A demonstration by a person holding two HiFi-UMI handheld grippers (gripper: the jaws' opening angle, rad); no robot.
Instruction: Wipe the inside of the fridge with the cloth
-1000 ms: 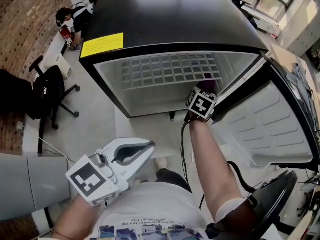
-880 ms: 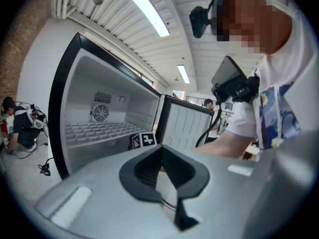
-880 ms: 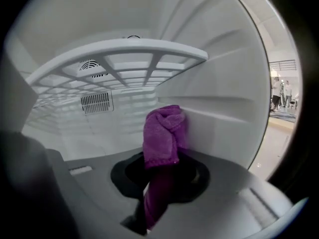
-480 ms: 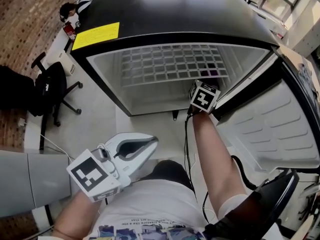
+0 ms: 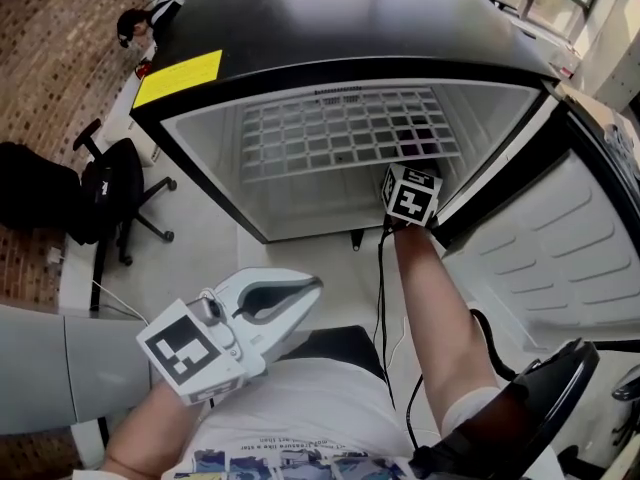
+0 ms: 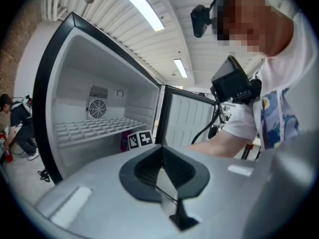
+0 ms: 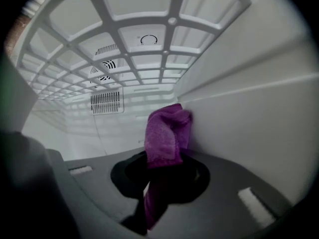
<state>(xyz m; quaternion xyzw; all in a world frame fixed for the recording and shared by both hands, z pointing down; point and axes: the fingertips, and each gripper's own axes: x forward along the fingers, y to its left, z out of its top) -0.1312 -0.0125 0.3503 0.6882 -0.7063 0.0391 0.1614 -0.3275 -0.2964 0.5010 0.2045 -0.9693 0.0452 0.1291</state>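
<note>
The black fridge (image 5: 340,28) stands open, its white inside crossed by a grid shelf (image 5: 340,128). My right gripper (image 7: 167,156) reaches in under that shelf, and its marker cube (image 5: 411,194) shows at the fridge's right front corner. It is shut on a purple cloth (image 7: 167,131), whose bunched end touches the right inner wall (image 7: 249,98). My left gripper (image 5: 305,290) hangs outside near my body, shut and holding nothing; the left gripper view looks over its jaws (image 6: 162,156) into the fridge.
The fridge door (image 5: 570,248) swings open to the right. A black office chair (image 5: 110,183) stands left of the fridge, and a person (image 5: 150,18) crouches at the far left. A cable (image 5: 380,288) trails along my right arm. Another black chair (image 5: 560,388) is at the lower right.
The right gripper and cloth have stayed at the fridge's right wall under the shelf, shifting only slightly. The head view has tipped toward the fridge opening. The left gripper has barely moved.
</note>
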